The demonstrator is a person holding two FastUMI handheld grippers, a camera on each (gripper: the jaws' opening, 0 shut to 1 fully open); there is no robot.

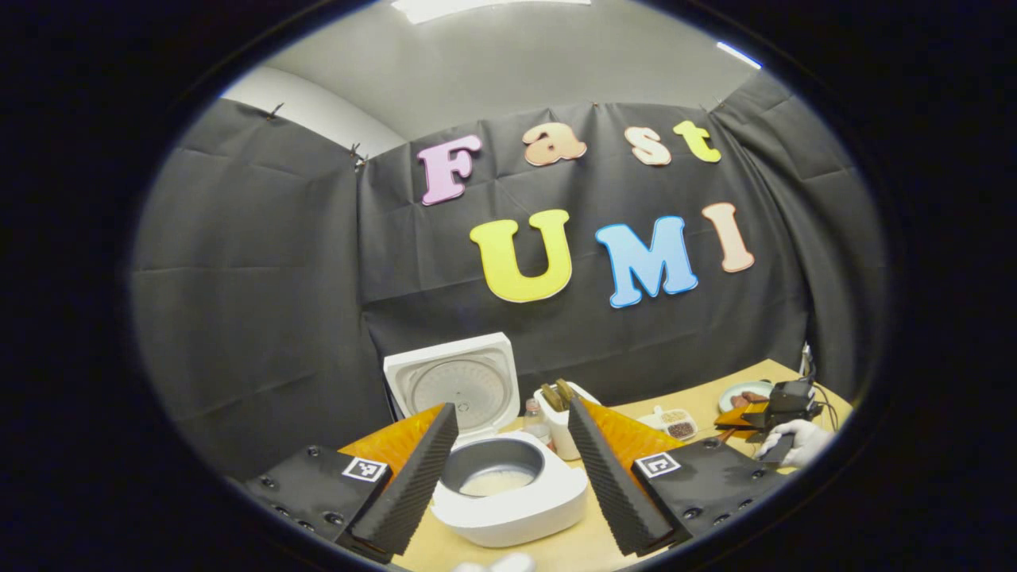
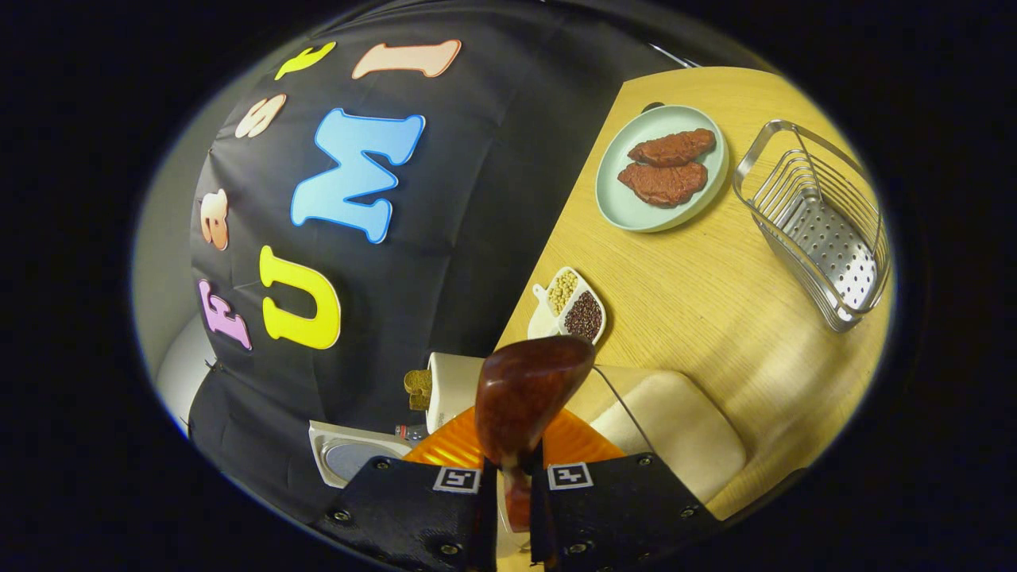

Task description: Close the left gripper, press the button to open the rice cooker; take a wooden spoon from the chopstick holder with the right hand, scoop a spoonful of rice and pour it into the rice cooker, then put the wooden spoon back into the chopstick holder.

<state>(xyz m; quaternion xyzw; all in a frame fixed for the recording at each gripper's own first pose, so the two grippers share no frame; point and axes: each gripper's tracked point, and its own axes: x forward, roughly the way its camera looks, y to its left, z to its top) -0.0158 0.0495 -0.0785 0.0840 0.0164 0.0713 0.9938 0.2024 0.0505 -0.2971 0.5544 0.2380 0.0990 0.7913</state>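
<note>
- The rice cooker [image 1: 508, 477] stands open near the table's [image 2: 699, 310] back edge, its lid [image 1: 454, 383] tipped up toward the booth wall, so the button step looks done.
- The left gripper [image 1: 508, 469] hovers in front of the cooker with its jaws wide apart, holding nothing; the pot sits framed between its two fingers.
- Some pale rice [image 1: 496, 481] lies at the bottom of the pot.
- The right gripper [image 2: 512, 485] has its jaws closed on the handle of the wooden spoon [image 2: 531, 393], whose bowl points forward, away from the fingers.
- In the left gripper view, the right gripper and the hand [image 1: 794, 441] holding it sit far toward the table's right edge, well apart from the cooker.
- Whether the spoon bowl carries rice, I cannot tell; the side in view looks bare.
- The chopstick holder [image 1: 560, 429] stands just beside the cooker, toward the back edge, with other wooden utensils sticking out of it.
- A pale rounded container [image 2: 675, 433] lies just under the spoon in the right gripper view; it may be the rice supply, though its contents are hidden.
- My reading: the spoon is out of the holder, and the work sits somewhere in the scoop-and-pour stage.
- The next move calls for keeping the spoon bowl level while it travels toward the open pot, then tipping it over the pot's middle, not its rim.
- A plate [image 2: 636, 214] of meat, a divided dish [image 2: 574, 306] of beans and a wire rack [image 2: 826, 230] lie farther along the table, out of the spoon's likely path.
</note>
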